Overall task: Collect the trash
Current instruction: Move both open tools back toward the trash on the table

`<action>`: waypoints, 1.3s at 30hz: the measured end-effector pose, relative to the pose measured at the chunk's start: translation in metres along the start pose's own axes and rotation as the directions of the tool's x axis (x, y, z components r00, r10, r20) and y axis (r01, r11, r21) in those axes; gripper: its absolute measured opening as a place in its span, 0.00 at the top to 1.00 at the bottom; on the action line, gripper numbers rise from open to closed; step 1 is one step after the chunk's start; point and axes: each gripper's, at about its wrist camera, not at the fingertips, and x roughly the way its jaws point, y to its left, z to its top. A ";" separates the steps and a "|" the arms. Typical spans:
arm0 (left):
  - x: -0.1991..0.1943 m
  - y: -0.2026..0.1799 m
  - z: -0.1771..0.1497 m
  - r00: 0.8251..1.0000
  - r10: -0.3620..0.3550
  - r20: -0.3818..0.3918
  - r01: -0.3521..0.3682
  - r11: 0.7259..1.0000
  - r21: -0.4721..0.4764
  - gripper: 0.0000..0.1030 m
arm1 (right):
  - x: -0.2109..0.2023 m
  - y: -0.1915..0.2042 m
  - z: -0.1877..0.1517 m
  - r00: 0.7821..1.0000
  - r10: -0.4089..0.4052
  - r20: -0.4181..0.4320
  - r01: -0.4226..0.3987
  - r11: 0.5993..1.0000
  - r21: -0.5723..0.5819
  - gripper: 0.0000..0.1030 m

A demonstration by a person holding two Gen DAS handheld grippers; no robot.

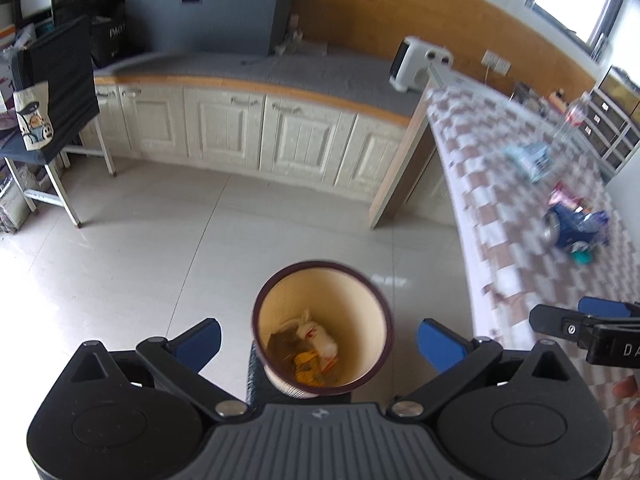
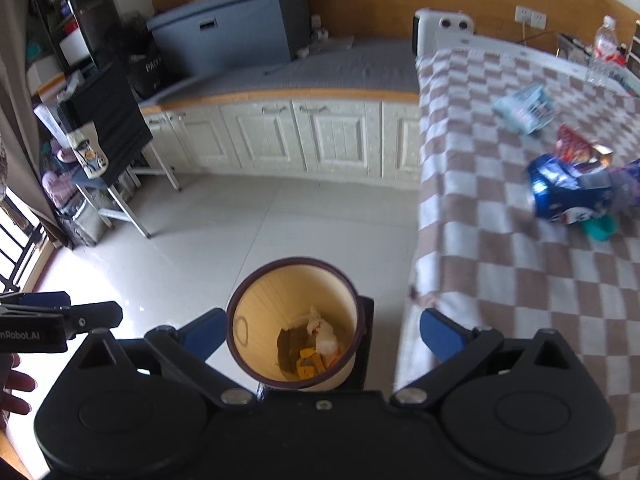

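Observation:
A round cream trash bin [image 1: 320, 294] with a dark rim stands on the floor beside the table; white crumpled paper [image 1: 320, 338] and yellow and brown wrappers lie in its bottom. My left gripper [image 1: 318, 338] hangs open above it with nothing between its fingers. My right gripper [image 2: 322, 334] is open and empty too, over the same bin [image 2: 296, 292]. On the checkered table [image 2: 480, 240] lie a crushed blue wrapper [image 2: 568, 192], a red wrapper [image 2: 572, 148], a pale blue packet [image 2: 524, 108] and a teal piece [image 2: 600, 228].
A clear plastic bottle [image 2: 604, 48] stands at the table's far end. White cabinets [image 2: 280, 136] with a grey counter line the far wall, with a white heater [image 2: 444, 28] on it. A metal-legged stand [image 2: 108, 140] with a hanging bag stands at the left. Pale tiled floor [image 2: 260, 232] lies between.

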 end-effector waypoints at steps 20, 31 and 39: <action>-0.045 -0.180 -0.023 0.977 -0.079 0.199 0.068 0.996 0.065 0.00 | -0.122 -0.161 -0.023 0.961 -0.021 0.276 0.017 1.000 0.015 0.00; -0.016 -0.288 0.020 0.962 -0.214 0.168 0.183 0.966 0.185 0.00 | -0.117 -0.245 -0.029 0.939 -0.090 0.332 0.085 0.996 0.031 0.00; 0.031 -0.359 0.063 0.964 -0.244 0.103 0.210 0.941 0.263 0.00 | -0.076 -0.301 -0.028 0.939 -0.137 0.315 0.117 0.990 0.082 0.00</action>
